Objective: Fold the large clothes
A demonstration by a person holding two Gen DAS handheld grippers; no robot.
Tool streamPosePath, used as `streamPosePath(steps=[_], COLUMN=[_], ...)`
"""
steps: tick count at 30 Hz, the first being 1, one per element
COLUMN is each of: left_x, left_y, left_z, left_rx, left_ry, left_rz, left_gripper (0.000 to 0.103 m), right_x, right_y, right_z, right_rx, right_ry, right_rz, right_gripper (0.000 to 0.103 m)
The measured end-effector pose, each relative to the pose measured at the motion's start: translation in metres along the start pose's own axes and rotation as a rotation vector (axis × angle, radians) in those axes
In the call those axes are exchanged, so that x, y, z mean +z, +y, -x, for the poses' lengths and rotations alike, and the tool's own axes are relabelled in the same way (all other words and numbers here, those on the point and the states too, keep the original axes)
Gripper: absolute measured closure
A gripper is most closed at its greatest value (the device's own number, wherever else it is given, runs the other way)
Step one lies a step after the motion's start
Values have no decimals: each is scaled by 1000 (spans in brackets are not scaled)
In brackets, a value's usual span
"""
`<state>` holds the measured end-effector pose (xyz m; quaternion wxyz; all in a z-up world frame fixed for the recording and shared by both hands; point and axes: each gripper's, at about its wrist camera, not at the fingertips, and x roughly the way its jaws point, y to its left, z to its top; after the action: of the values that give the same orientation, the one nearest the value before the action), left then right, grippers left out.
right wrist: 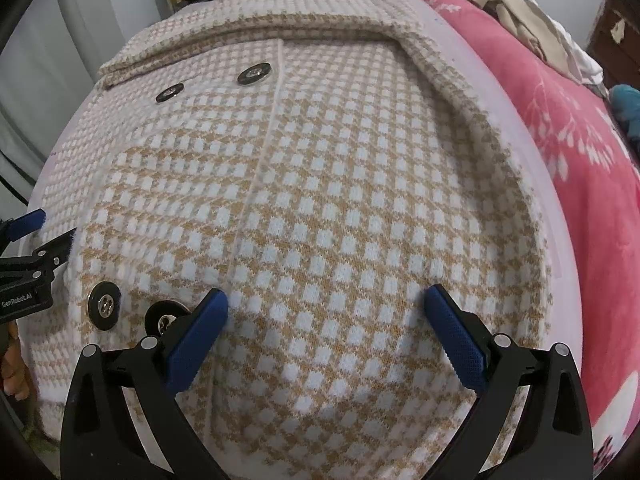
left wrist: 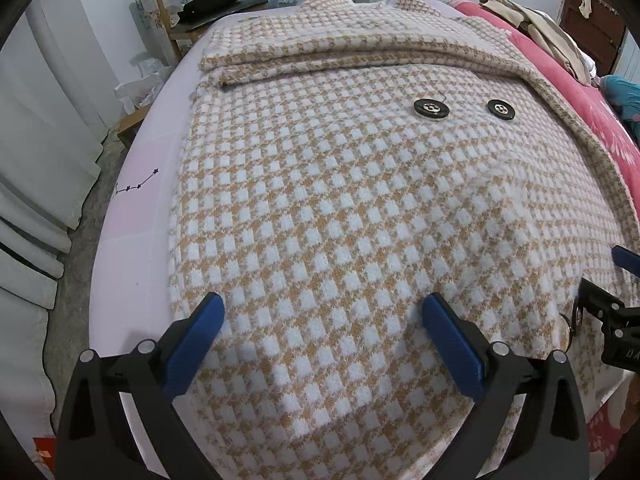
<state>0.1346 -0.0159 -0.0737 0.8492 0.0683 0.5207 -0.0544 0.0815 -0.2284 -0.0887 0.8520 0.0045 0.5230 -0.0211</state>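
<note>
A large tan-and-white houndstooth coat (left wrist: pixel 340 200) lies spread on a pale pink bed sheet (left wrist: pixel 140 208), sleeves folded across its upper part. It has black buttons (left wrist: pixel 431 109). My left gripper (left wrist: pixel 322 312) is open, its blue fingers spread just over the coat's near part. My right gripper (right wrist: pixel 326 304) is open over the coat (right wrist: pixel 320 184) near its lower buttons (right wrist: pixel 105 305). Each gripper shows at the edge of the other's view, the right one (left wrist: pixel 612 304) and the left one (right wrist: pixel 28 248).
A pink floral blanket (right wrist: pixel 560 128) lies along the right side, with beige clothes (left wrist: pixel 532 28) piled on it. A wooden chair (left wrist: pixel 188 8) with dark clothing stands at the back left. White curtains (left wrist: pixel 44 152) hang at the left.
</note>
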Motion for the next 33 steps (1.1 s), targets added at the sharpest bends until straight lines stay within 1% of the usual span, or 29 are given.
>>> streamPosePath(steps=[12, 21, 28, 33], left_x=[-1, -1, -2, 0], left_y=[0, 0, -1, 1], left_z=[0, 0, 0, -1], left_rx=[2, 3, 4, 5], left_ry=[0, 2, 6, 8], left_rz=[-1, 0, 2, 5], left_gripper=[5, 5, 5, 5], right_x=[31, 29, 41, 40], right_y=[9, 12, 17, 21], right_z=[-10, -10, -15, -14], right_rx=[-9, -10, -16, -20], right_ry=[36, 33, 43, 42], right_rz=[4, 0, -4, -9], right_gripper=[8, 8, 8, 8])
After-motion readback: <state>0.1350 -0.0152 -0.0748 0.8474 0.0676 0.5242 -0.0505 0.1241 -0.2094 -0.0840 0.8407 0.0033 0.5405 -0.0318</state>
